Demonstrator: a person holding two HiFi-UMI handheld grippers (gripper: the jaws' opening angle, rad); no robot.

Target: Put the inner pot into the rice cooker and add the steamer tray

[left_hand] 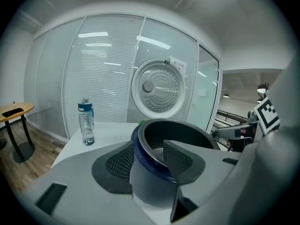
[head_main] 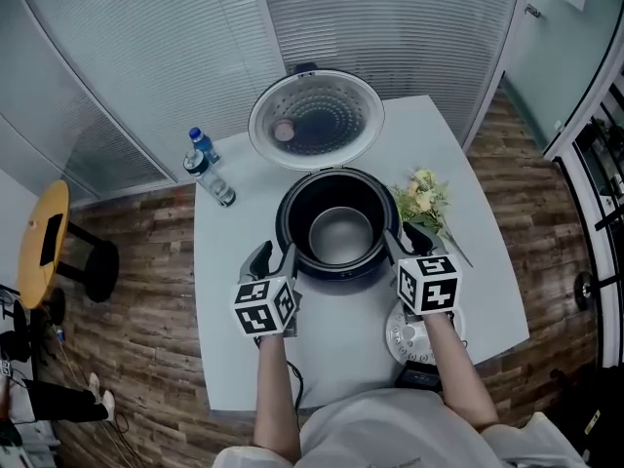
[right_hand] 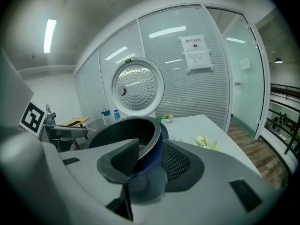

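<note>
The dark rice cooker (head_main: 336,273) stands mid-table with its round lid (head_main: 315,117) swung up. The silvery inner pot (head_main: 341,234) sits down inside it. My left gripper (head_main: 274,256) is at the cooker's front left and my right gripper (head_main: 405,240) at its front right. In the left gripper view the gripper (left_hand: 147,161) is open, its pads standing either side of the cooker's rim (left_hand: 150,139) with gaps showing. The right gripper (right_hand: 150,161) is open the same way astride the rim (right_hand: 157,139). A white perforated steamer tray (head_main: 408,340) lies on the table under my right hand.
A water bottle (head_main: 210,169) stands at the table's back left. A bunch of pale flowers (head_main: 424,198) lies right of the cooker. The white table (head_main: 234,339) ends close in front of me. Glass partitions with blinds stand behind, and a yellow side table (head_main: 44,237) at far left.
</note>
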